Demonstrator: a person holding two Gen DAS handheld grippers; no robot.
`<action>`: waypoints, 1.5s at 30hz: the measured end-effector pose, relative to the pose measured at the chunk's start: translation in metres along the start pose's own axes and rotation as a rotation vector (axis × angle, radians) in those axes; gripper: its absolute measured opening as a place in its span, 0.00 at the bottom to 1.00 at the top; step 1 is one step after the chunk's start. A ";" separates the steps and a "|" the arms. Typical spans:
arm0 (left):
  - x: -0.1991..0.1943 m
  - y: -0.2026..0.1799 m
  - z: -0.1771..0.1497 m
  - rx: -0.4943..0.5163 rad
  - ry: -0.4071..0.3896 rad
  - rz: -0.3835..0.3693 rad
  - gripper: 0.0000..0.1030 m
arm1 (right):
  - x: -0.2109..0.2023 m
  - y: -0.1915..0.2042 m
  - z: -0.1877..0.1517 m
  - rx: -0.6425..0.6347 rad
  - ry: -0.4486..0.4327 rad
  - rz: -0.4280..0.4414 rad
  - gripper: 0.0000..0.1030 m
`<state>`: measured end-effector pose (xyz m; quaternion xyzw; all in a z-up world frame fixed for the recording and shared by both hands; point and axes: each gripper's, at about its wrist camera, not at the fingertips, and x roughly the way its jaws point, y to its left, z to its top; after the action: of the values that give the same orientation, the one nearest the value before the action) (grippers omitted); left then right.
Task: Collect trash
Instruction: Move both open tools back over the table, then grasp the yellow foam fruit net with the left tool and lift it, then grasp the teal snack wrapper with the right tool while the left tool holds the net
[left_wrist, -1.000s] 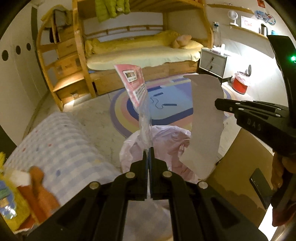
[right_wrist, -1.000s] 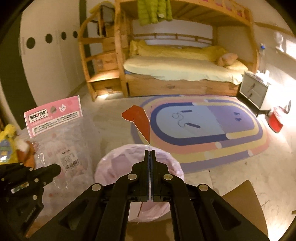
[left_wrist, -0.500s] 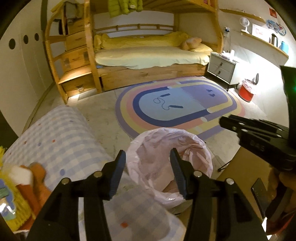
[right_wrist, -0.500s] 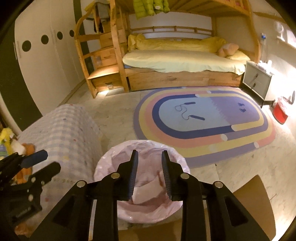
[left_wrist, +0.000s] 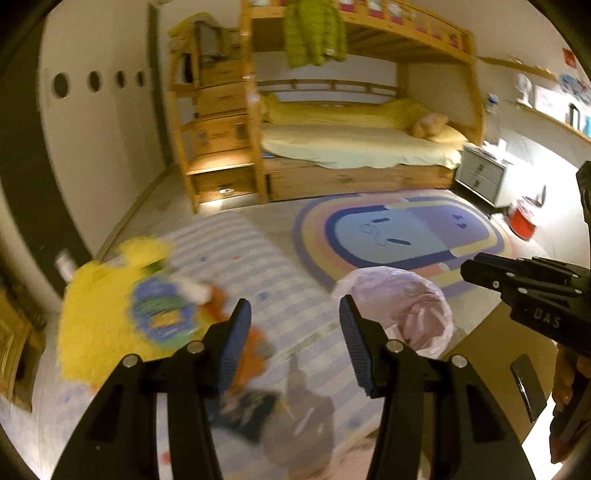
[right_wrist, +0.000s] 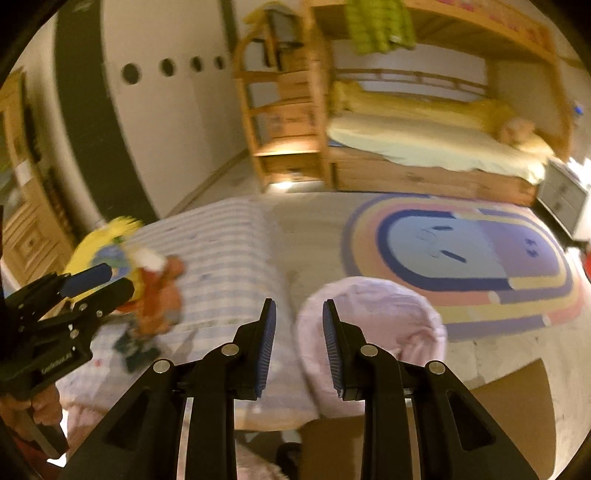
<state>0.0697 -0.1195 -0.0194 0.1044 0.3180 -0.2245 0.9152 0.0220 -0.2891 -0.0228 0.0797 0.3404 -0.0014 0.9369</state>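
Hovering over checked bedding (left_wrist: 258, 280), left claw (left_wrist: 293, 332) released, right claw (right_wrist: 295, 339) released, empty.

Only legible text: "DAS", pale letters on the black plastic body of the right gripper (left_wrist: 480, 271), right edge of the left wrist view. The black left gripper (right_wrist: 98, 282), lower left of the right wrist view, carries a label too blurred to read.

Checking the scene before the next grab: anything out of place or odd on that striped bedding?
Yes. Loose litter lies on the striped bedding: a dark wrapper and a crumpled brownish bag near the edge, beside a yellow stuffed toy. Both frames are motion-blurred, so details are unclear.
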 end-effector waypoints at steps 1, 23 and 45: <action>-0.008 0.013 -0.005 -0.024 0.001 0.019 0.47 | 0.001 0.011 0.000 -0.019 0.005 0.017 0.29; -0.003 0.166 -0.040 -0.292 0.075 0.126 0.61 | 0.034 0.121 0.001 -0.225 0.076 0.143 0.52; -0.044 0.134 -0.014 -0.171 -0.094 0.143 0.10 | 0.073 0.146 -0.030 -0.305 0.181 0.265 0.64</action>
<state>0.0957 0.0172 0.0038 0.0380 0.2847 -0.1354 0.9483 0.0670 -0.1371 -0.0703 -0.0190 0.4060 0.1806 0.8957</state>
